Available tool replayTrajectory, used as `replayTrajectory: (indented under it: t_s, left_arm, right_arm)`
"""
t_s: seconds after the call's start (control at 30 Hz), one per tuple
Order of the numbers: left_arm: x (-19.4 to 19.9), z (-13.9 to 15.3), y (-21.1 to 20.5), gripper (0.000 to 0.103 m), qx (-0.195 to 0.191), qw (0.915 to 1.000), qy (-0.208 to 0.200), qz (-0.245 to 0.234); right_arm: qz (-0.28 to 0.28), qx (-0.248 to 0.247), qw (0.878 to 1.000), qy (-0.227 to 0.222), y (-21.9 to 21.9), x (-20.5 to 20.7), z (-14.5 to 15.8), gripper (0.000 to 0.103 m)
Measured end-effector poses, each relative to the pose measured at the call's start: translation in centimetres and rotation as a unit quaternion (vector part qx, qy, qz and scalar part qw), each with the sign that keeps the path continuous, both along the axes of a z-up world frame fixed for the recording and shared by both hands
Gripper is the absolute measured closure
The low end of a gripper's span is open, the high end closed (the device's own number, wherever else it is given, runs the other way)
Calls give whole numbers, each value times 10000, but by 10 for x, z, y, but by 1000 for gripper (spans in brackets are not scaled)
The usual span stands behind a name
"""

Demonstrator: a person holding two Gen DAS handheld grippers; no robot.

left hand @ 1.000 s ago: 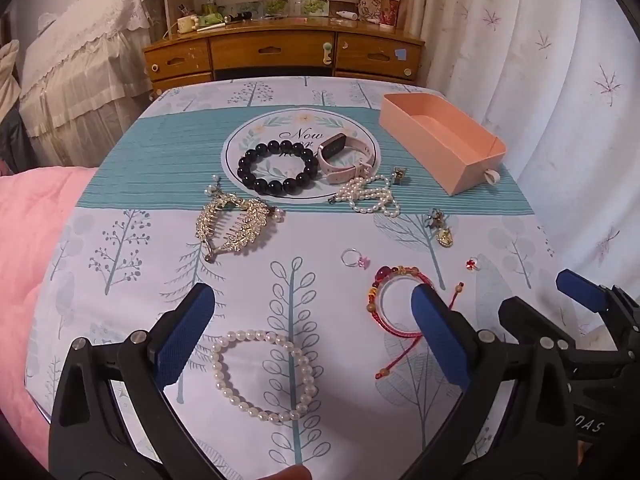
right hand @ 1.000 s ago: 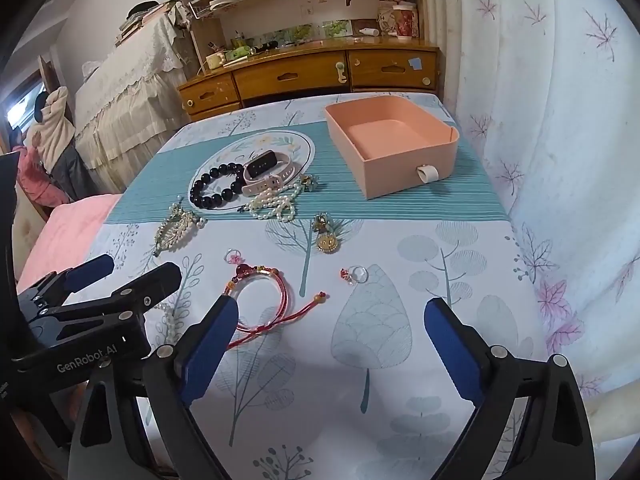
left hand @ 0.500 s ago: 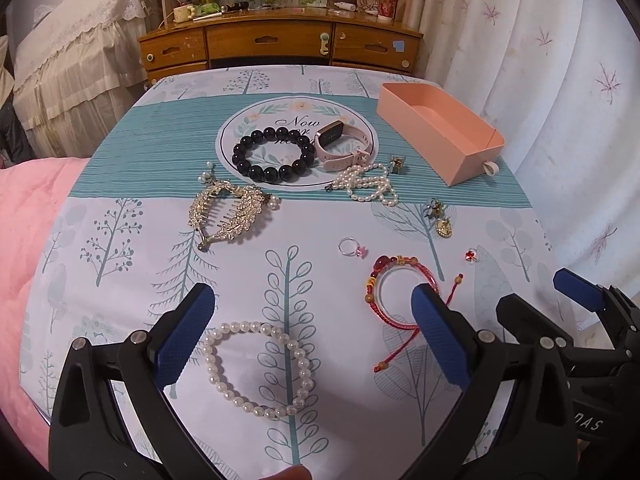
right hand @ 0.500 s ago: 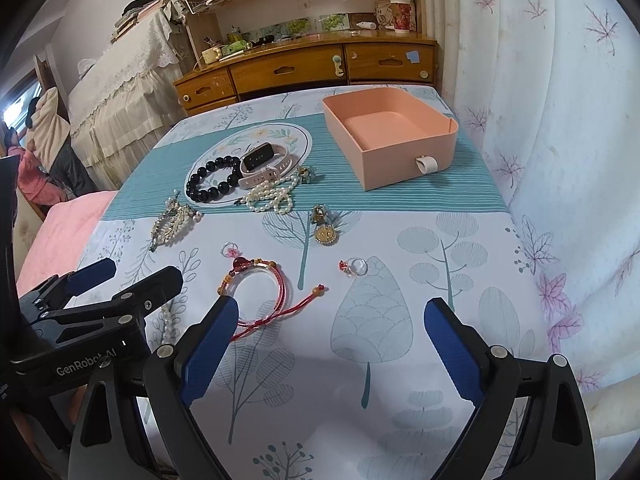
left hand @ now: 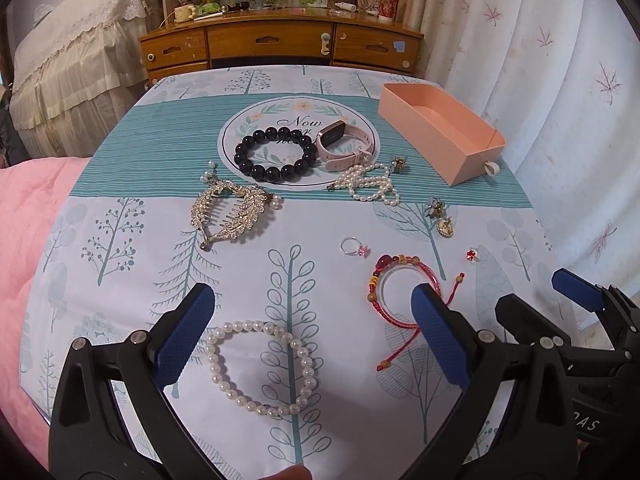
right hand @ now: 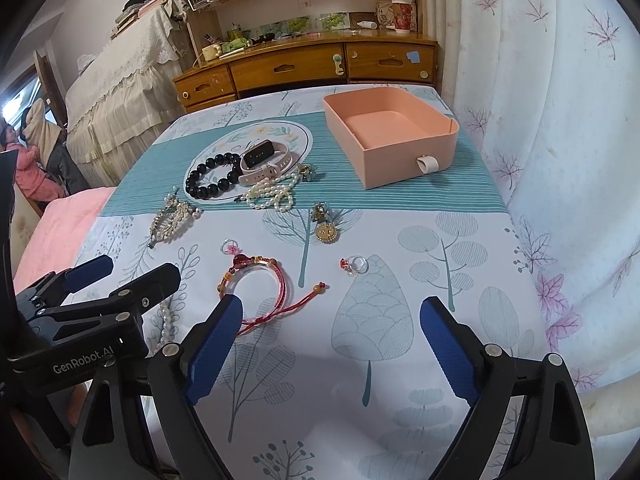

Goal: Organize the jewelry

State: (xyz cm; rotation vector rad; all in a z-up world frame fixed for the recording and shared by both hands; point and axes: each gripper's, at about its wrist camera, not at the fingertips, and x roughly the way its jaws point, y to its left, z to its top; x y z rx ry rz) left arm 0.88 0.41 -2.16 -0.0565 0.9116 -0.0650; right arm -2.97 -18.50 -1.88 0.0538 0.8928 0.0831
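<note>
Both grippers hang low over the near end of a tablecloth (left hand: 120, 216) w/ a tree print, jaws spread wide, nothing between the pads. Left gripper (left hand: 312, 320) sits over a white pearl bracelet (left hand: 262, 364) lying in a loop just ahead of its fingers; its right pad overlaps the near edge of a red cord bracelet (left hand: 404, 284) in the left wrist view, contact can't be told. Right gripper (right hand: 330, 332) is over bare cloth, w/ the red cord bracelet just ahead of its left pad. Farther out: small ring w/ pink stone (left hand: 354, 247), ring w/ red stone (right hand: 354, 265), gold pendant (right hand: 327, 231), gold leaf hair comb (left hand: 228, 216) w/ pearls toward the left. On the round printed motif: black bead bracelet (left hand: 276, 154), touching or nearly touching a pink smartwatch (left hand: 340, 146); a bunched pearl strand (left hand: 370, 184) lies just beside the watch strap, small brooch-like piece (left hand: 399, 163) next to it. Peach open box (right hand: 390, 136) w/ a white pull tab stands at the far right of the teal stripe band, nothing inside. Wooden dresser (right hand: 312, 68) beyond the far edge, curtain on the right.
</note>
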Motion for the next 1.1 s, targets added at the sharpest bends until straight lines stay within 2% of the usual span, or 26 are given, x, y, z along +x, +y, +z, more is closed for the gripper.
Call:
replayTrajectory:
  t_s: [0.23, 0.73, 0.83, 1.03, 1.1]
  left_arm:
    - [0, -1, 0, 5, 25, 10000, 29, -11]
    - [6, -3, 0, 5, -28, 9999, 99, -53]
    - [10, -6, 3, 5, -33, 9998, 175, -70]
    - [22, 3, 20, 6, 223, 9996, 159, 2]
    - [30, 8, 30, 13, 292, 9993, 213, -12]
  right_arm:
    - [35, -14, 9999, 110, 1, 1, -3, 19]
    - [41, -7, 9998, 181, 1, 5, -5, 21]
    - [80, -6, 9998, 184, 2, 7, -6, 25]
    - [306, 40, 9987, 400, 0, 24, -3, 28]
    - [381, 20, 9981, 492, -1, 34, 0, 32]
